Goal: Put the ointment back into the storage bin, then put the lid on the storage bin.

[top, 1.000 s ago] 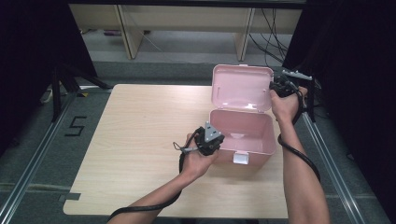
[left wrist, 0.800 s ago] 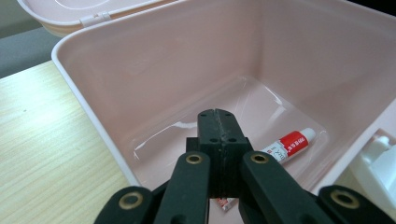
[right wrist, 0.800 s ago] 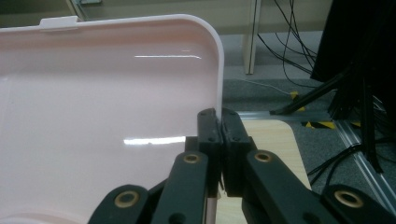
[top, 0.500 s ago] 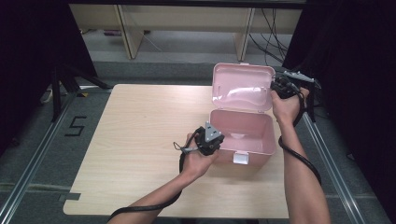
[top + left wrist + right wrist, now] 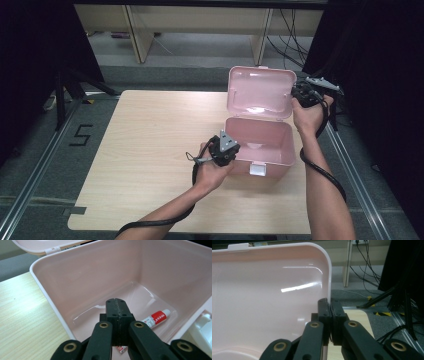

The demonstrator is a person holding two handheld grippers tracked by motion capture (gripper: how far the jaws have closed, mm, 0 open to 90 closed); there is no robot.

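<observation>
There, the pink box [image 5: 260, 142] sat at the table's [image 5: 150, 150] three o'clock side, its lid [image 5: 260, 92] upright. The right gripper [image 5: 329, 306] pinched the lid's edge at three o'clock. The left gripper [image 5: 116, 305], jaws pressed together, hung over the box's nine o'clock wall above a tube [image 5: 156, 318] inside.

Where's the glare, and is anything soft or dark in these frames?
Right gripper view: bright streaks on the pink lid, jaws near the lens soft. Left gripper view: faint sheen on the box floor, tube label legible. High view: table evenly lit, both sides black.
</observation>
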